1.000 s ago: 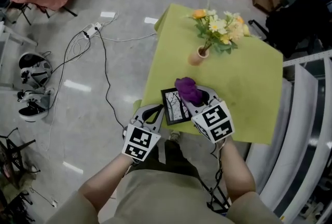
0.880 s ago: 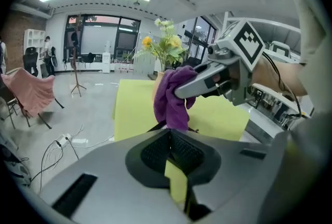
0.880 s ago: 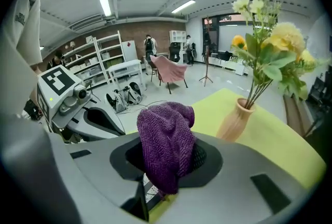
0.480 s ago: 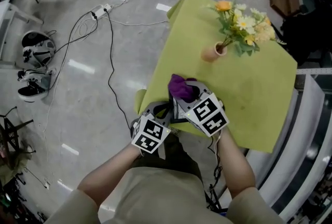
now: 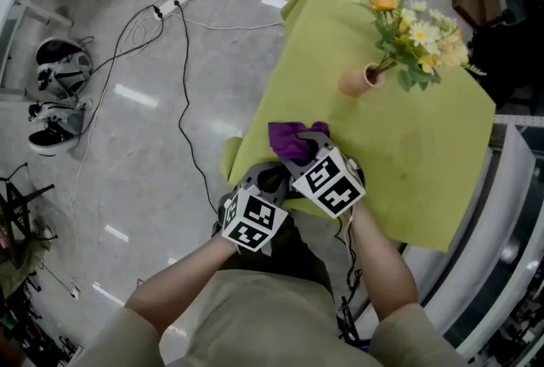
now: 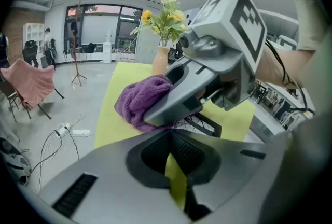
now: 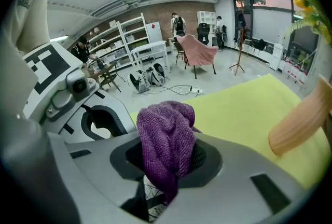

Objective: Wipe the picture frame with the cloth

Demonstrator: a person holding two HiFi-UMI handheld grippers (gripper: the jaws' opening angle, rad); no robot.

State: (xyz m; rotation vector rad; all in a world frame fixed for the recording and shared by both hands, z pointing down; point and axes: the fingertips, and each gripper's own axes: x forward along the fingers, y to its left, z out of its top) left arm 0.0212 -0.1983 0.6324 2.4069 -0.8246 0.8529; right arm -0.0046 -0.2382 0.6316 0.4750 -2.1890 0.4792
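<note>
At table (image 5: pixel 408 153) edge | right gripper (image 5: pixel 313 155) pinches cloth (image 5: pixel 289 138) atop picture frame (image 6: pixel 210 124) | left gripper (image 5: pixel 270 178) clamps it | axis hidden

No words, numbers or brand names can be read anywhere. The only print is the black-and-white square pattern on the left tongs' marker cube (image 5: pixel 253 223) and on the right tongs' marker cube (image 5: pixel 327 181), both at the near edge of the table (image 5: pixel 408 144). These patterns carry no letters or digits.
</note>
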